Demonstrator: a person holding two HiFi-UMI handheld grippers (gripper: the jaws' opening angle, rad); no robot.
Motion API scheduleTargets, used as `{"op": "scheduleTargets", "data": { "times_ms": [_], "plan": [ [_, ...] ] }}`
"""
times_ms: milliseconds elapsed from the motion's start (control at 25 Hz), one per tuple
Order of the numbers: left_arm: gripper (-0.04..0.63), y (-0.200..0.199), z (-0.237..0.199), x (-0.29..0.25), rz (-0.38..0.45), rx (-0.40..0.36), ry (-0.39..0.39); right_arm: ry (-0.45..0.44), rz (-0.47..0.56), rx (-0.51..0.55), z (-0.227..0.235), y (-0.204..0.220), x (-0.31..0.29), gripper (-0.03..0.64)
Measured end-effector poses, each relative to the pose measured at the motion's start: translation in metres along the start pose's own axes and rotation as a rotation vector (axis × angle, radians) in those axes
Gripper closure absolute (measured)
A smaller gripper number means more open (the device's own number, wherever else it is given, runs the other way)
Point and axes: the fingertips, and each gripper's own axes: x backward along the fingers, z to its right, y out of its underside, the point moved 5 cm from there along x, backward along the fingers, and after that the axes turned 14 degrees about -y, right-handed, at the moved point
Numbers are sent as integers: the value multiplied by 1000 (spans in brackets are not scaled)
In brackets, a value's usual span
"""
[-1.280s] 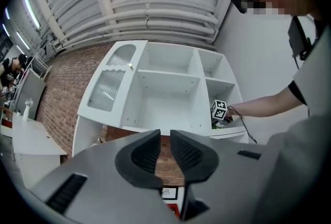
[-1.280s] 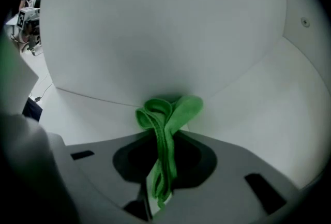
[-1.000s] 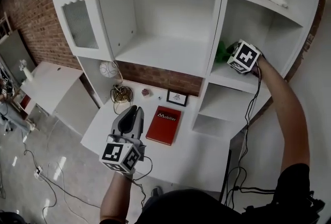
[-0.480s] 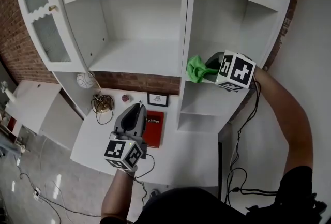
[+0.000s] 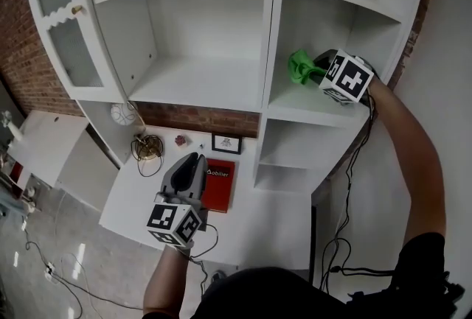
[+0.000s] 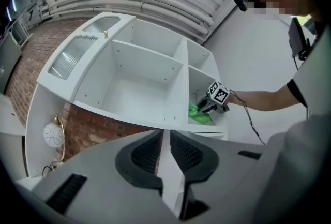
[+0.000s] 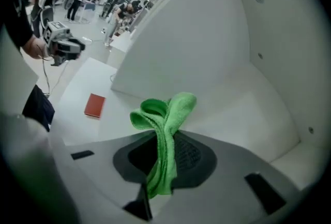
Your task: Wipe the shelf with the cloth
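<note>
Cloth [image 7: 164,114] clamped in right gripper [image 7: 163,158] fingers above shelf [image 5: 306,105]; left gripper [image 6: 165,151] fingers together, empty.

Right hand-held gripper [image 5: 315,65] raised, clamped (left one [image 5: 193,158] low, closed).

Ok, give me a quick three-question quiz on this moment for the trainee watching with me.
1. True or false: the left gripper holds the green cloth.
2. Where does the red book lie? A: on the white table; B: on the floor; C: on a chair.
3. Fill in: the right gripper is shut on the ____.
Key: 1 false, the left gripper is empty. 2 A. 3 green cloth.
</note>
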Motion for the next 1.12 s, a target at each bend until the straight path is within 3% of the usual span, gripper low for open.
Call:
{"op": "scheduleTargets", "data": {
  "times_ms": [320, 560, 800, 1120],
  "plan": [
    [538, 1, -36, 38, -6, 1, -134, 62, -137, -59, 62, 10, -68, 558],
    [538, 5, -47, 51, -23, -11, -161, 63, -169, -61, 71, 18, -92, 558],
    [538, 6, -42, 41, -30, -13, -123, -46, -168, -49, 43, 11, -85, 560],
    [538, 16, -18, 8, -43, 29, 20, -183, -134, -44, -15, 4, -52, 560]
  ]
}}
